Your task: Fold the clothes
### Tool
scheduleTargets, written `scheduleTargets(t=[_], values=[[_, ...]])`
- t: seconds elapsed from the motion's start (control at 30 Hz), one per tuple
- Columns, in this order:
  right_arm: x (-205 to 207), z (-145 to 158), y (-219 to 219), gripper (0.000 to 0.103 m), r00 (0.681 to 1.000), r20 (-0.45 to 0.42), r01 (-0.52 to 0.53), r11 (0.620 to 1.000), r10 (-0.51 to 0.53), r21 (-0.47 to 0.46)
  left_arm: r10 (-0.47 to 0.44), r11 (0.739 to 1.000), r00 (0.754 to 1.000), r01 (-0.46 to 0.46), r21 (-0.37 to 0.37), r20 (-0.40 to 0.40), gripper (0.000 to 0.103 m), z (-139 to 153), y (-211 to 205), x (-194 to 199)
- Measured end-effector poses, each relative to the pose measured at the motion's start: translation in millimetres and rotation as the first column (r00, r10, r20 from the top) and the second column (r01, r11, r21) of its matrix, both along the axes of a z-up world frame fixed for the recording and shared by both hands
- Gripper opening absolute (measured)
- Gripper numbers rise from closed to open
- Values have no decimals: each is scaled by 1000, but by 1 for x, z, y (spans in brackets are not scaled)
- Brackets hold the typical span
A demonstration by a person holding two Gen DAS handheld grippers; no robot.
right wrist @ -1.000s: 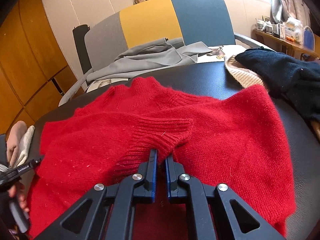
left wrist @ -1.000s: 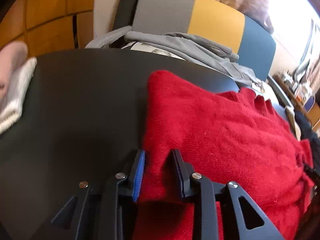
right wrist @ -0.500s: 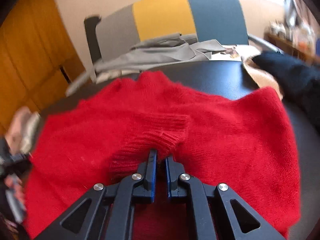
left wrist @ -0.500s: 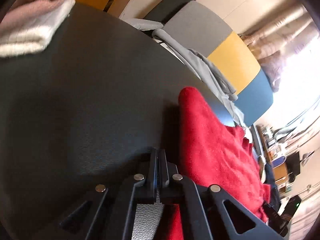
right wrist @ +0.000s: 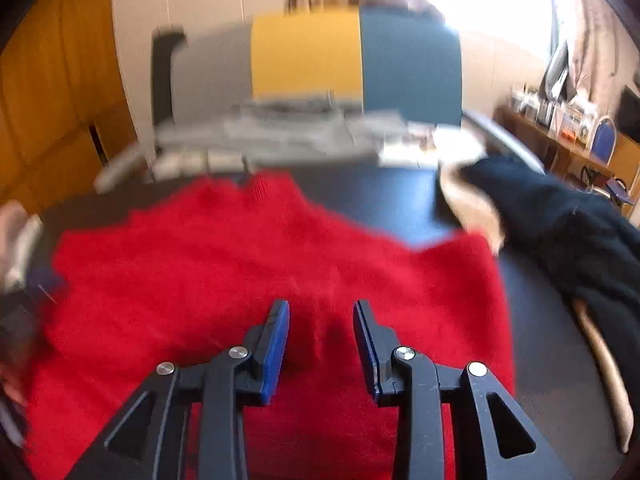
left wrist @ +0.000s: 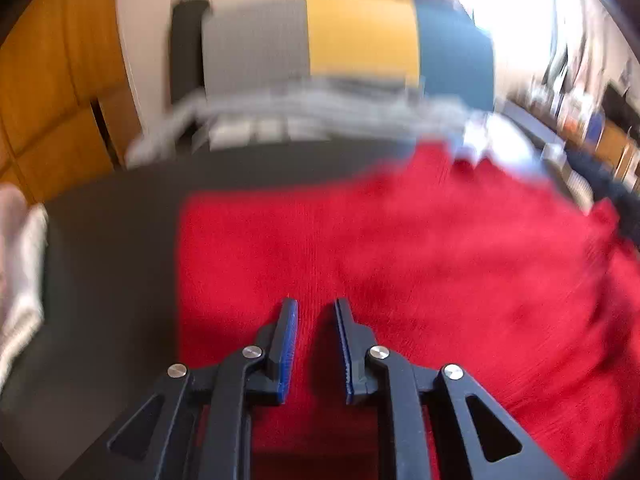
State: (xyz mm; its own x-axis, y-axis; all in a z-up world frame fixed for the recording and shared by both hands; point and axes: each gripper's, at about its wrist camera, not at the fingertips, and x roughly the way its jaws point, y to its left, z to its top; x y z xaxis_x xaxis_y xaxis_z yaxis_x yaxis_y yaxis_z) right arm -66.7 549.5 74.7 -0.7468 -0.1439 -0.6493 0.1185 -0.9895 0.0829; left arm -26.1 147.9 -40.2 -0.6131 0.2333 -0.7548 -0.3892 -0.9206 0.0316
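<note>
**Red sweater lies on the dark table, both grippers over it**

A red sweater (right wrist: pixel 248 280) lies spread out on a dark table (right wrist: pixel 380 200). It is a fuzzy knit. Its neck end points to the far side of the table, toward a chair. In the left wrist view the sweater has a straight edge on the left side, and bare table shows next to that edge.

The left gripper (left wrist: pixel 316 304) hangs over the near part of the sweater. Its jaws are a little apart and are opening. Red cloth shows through the gap, but the blue pads do not pinch it. Nothing is held.

The right gripper (right wrist: pixel 321 306) hangs over the near middle of the sweater. Its jaws are wider apart and are opening too. The sweater lies below the gap, and the pads do not press on it. Nothing is held here either.

Behind the table stands a chair (right wrist: pixel 356 52) with a back in three colours: grey, yellow and blue. A grey garment (right wrist: pixel 288 128) lies in a heap on the chair seat.

On the right side of the table there is a dark navy garment (right wrist: pixel 560 216). A cream garment (right wrist: pixel 476 208) pokes out next to it, just beside the right corner of the sweater. At the far left edge of the table there is a pale folded cloth (left wrist: pixel 24 264).

Both pictures are blurry, so small things are hard to see.
</note>
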Motion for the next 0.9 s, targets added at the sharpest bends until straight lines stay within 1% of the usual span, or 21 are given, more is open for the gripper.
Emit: scheduleTargets(t=[0.03,0.07,0.13,0.2,0.23,0.27,0.3,0.33,0.37,0.43,0.47,0.5,0.53,0.67,0.7,0.73,0.8,0.83,0.9], values=[[1,6,-6,34,999,-18,-28,1000,28,-5,2,1000,1000,-2,6,-7,18,2,-1,2],[-1,9,-16,35,998,-27,-65,998,65,12,2,1000,1000,-1,10,-9,18,2,-2,3],[-10,7,-43,35,987,-13,-156,985,158,77,0,1000,1000,1,18,-4,19,1,-3,5],[-25,-9,-62,35,979,51,-204,970,199,131,1,999,1000,-1,32,-1,19,-1,-6,9],[-32,-18,-71,34,972,84,-228,961,217,156,4,999,1000,-4,39,-1,21,-1,-8,10],[-38,-25,-77,35,968,110,-243,954,226,176,10,999,1000,-10,44,-1,22,-2,-9,9],[-39,-31,-72,35,971,117,-228,957,209,179,13,998,1000,-13,54,1,22,-3,-10,7],[-41,-38,-68,39,974,123,-213,960,192,183,13,998,1000,-14,66,4,22,-3,-18,9],[-42,-43,-62,49,978,127,-188,965,166,184,14,997,1000,-14,77,8,22,-3,-25,16],[-39,-48,-41,59,992,110,-87,982,69,166,15,996,1000,-16,84,8,22,-4,-28,21],[-39,-51,-32,61,993,106,-70,990,57,126,16,997,1000,-16,77,3,22,-4,-27,22],[-39,-54,-24,62,993,105,-58,994,48,89,17,998,1000,-16,65,-5,22,-5,-25,23],[-42,-55,-22,62,993,109,-56,995,47,79,17,999,1000,-16,47,-15,22,-5,-22,24],[-47,-57,-35,63,995,90,-61,983,46,171,15,999,1000,-14,49,-15,22,-4,-22,25],[-47,-57,-36,64,995,89,-66,983,51,170,14,999,1000,-13,52,-14,22,-4,-23,25],[-48,-58,-34,65,994,96,-73,986,59,149,13,998,1000,-12,57,-10,22,-4,-23,24],[-48,-52,-27,65,991,114,-82,994,73,78,4,997,1000,-4,78,3,22,-1,-26,24],[-46,-47,-23,63,991,116,-79,995,72,53,-2,996,1000,1,92,5,22,1,-28,26],[-30,-37,-16,62,994,93,-54,998,53,12,-7,994,1000,6,113,3,22,6,-34,32]])
